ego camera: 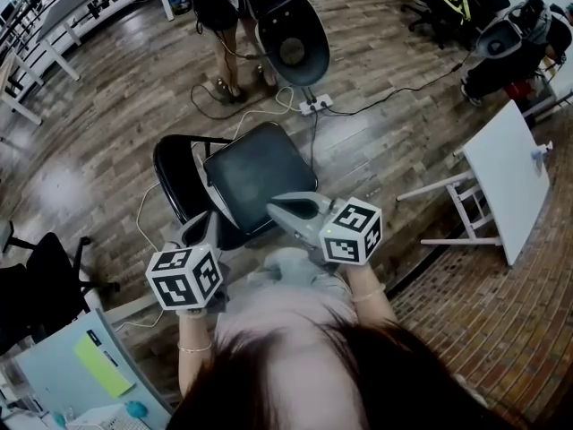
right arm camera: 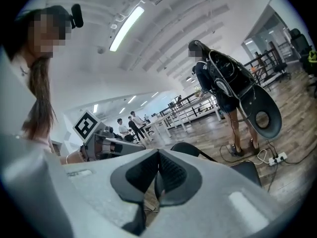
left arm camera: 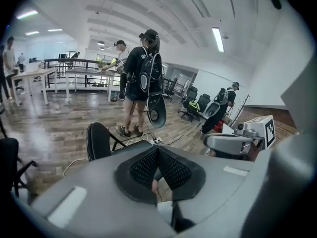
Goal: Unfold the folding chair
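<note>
Left gripper (left arm camera: 157,151): pads pressed flat together, nothing between them. Right gripper (right arm camera: 157,156): same, clenched and empty. Neither touches the chair. In the head view both hang close to the person's body, on the near side of the seat, left one low and just beside the seat's near corner, right one over its near edge.

Folding chair (ego camera: 255,176) stands on the wooden floor (ego camera: 116,88) right in front of the person. Seat (ego camera: 261,173) looks flat and fully down, backrest (ego camera: 170,177) up on the left side, frame spread.

My read: the unfold step is done and the hands are clear of it. Can't tell from here whether the seat is seated hard on its stops. Next move, if any: closed jaws push down on the seat's front edge to confirm, otherwise back off. A power strip (ego camera: 315,106) and its cable lie just beyond the chair, so don't drag it that way.
</note>
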Motion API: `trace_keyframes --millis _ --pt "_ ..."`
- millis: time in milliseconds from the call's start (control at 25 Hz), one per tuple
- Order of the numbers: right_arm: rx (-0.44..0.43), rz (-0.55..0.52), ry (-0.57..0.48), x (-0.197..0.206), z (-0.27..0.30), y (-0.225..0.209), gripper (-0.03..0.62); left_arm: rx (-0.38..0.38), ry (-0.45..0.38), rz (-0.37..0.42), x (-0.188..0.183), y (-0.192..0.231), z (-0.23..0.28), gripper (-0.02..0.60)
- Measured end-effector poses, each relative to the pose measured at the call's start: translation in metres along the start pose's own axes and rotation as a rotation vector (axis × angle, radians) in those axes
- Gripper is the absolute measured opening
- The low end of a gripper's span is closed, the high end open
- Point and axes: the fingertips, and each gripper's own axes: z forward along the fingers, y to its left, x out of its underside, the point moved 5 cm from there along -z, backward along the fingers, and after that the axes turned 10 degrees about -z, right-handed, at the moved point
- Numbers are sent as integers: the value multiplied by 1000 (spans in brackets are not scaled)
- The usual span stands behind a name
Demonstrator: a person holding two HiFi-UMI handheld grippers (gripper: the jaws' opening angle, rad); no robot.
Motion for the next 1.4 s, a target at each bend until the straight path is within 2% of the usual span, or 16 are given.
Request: trace_keyframes --millis 280,560,880,1400 --pt "-43 -44 -2 -9 0 6 3 63 2 15 -3 -15 -1 -5" --pt "-79 -41 15 -14 7 12 2 68 -17 21 -9 -18 -5 -5" --pt "-105 -48 33 -14 12 10 2 75 -2 18 -12 -18 -3 -5" --pt "-96 -61 82 -13 20 2 0 85 14 13 -20 -13 8 -5"
